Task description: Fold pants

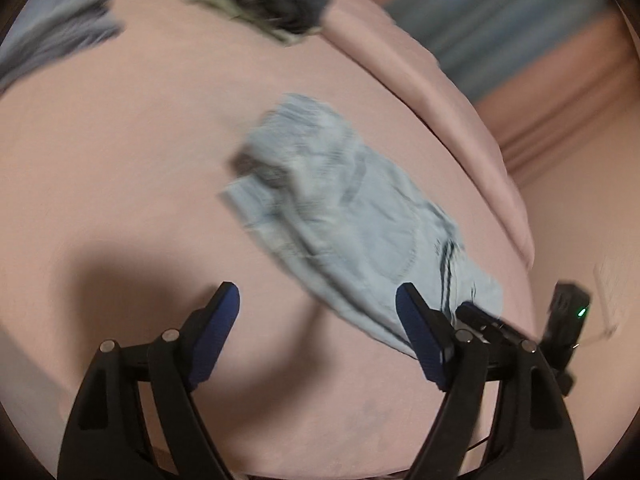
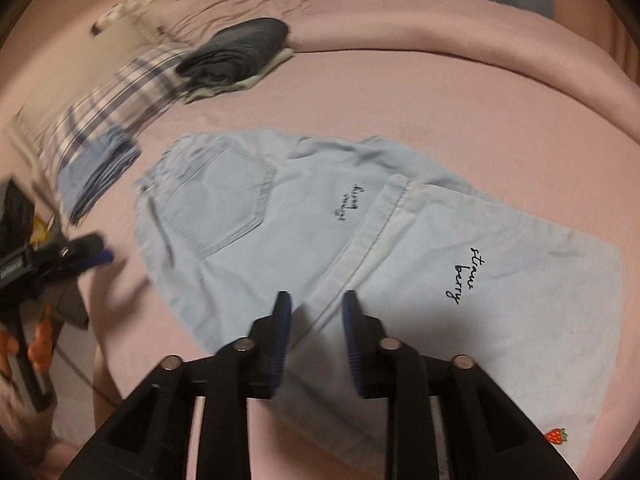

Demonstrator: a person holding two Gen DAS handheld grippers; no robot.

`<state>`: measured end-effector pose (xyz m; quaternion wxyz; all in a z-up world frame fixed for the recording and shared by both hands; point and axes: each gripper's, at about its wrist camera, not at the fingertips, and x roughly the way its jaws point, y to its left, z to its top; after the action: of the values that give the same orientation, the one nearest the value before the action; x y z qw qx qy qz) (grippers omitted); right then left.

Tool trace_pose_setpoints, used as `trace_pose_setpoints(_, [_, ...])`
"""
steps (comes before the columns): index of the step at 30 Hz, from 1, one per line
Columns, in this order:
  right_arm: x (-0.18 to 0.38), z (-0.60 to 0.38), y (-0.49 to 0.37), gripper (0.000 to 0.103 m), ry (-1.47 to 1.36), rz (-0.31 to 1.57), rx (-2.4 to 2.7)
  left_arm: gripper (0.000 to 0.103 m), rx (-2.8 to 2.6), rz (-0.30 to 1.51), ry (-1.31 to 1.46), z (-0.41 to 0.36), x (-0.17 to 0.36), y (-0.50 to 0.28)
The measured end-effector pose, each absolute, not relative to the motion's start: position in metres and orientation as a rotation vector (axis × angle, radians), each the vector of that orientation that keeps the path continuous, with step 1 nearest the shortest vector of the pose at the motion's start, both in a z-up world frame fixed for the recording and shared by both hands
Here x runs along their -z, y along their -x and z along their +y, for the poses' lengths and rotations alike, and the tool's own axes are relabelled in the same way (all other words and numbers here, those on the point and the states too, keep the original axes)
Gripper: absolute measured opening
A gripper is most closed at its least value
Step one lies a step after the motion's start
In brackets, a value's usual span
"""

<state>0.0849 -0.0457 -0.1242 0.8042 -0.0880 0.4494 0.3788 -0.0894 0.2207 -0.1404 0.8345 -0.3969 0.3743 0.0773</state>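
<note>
I see the light-blue pants [image 2: 304,224] spread on the pink bed [image 2: 440,92], folded leg uppermost. My right claw [image 2: 316,300] stands part-open over that leg, seemingly not gripping. My left claw [image 1: 318,292] gapes wide, empty, beside the pants.

Both wrist views tilt down over their tongs onto the bed [image 1: 120,140] (close in), sharing the pants [image 2: 280,216] ahead.
</note>
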Motion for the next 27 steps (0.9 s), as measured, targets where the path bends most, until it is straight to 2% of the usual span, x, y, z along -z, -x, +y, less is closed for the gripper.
trace_pose_setpoints(1, [0.129,-0.044,-0.088,0.045,0.165,0.97,-0.809,0.081,-0.165,0.794,0.87,0.226,0.145,0.093])
trace_pose_setpoints(2, [0.134,-0.044,-0.088,0.051,0.156,0.978,-0.806,0.081,-0.155,0.794,0.902,0.23,0.148,0.095])
trace_pose_setpoints(4, [0.147,-0.041,-0.09,0.054,0.151,0.995,-0.801,0.081,-0.111,0.775,1.009,0.239,0.157,0.095])
trace_pose_setpoints(5, [0.145,-0.042,-0.088,0.06,0.15,0.979,-0.805,0.081,-0.104,0.763,1.054,0.243,0.16,0.094])
trace_pose_setpoints(11, [0.129,-0.04,-0.084,0.061,0.144,0.973,-0.831,0.081,-0.114,0.75,1.118,0.254,0.166,0.069])
trace_pose_setpoints(15, [0.124,-0.04,-0.085,0.061,0.105,0.974,-0.843,0.09,-0.115,0.729,1.115,0.255,0.162,0.06])
trace_pose_setpoints(19, [0.122,-0.04,-0.088,0.061,0.072,0.98,-0.851,0.094,-0.14,0.697,1.124,0.253,0.162,0.046])
trace_pose_setpoints(22, [0.122,-0.04,-0.091,0.061,0.048,0.99,-0.853,0.092,-0.164,0.693,1.147,0.254,0.162,0.041])
trace_pose_setpoints(23, [0.122,-0.04,-0.091,0.061,0.044,0.99,-0.852,0.09,-0.173,0.691,1.157,0.254,0.162,0.041])
trace_pose_setpoints(24, [0.123,-0.041,-0.093,0.061,0.04,0.994,-0.848,0.077,-0.175,0.693,1.163,0.254,0.161,0.04])
trace_pose_setpoints(25, [0.124,-0.041,-0.093,0.061,0.038,0.997,-0.845,0.049,-0.165,0.7,1.175,0.255,0.163,0.038])
trace_pose_setpoints(26, [0.125,-0.041,-0.093,0.061,0.037,1.001,-0.843,0.039,-0.152,0.715,1.192,0.255,0.166,0.037])
trace_pose_setpoints(27, [0.126,-0.041,-0.093,0.061,0.034,1.006,-0.838,0.037,-0.145,0.725,1.213,0.255,0.17,0.037])
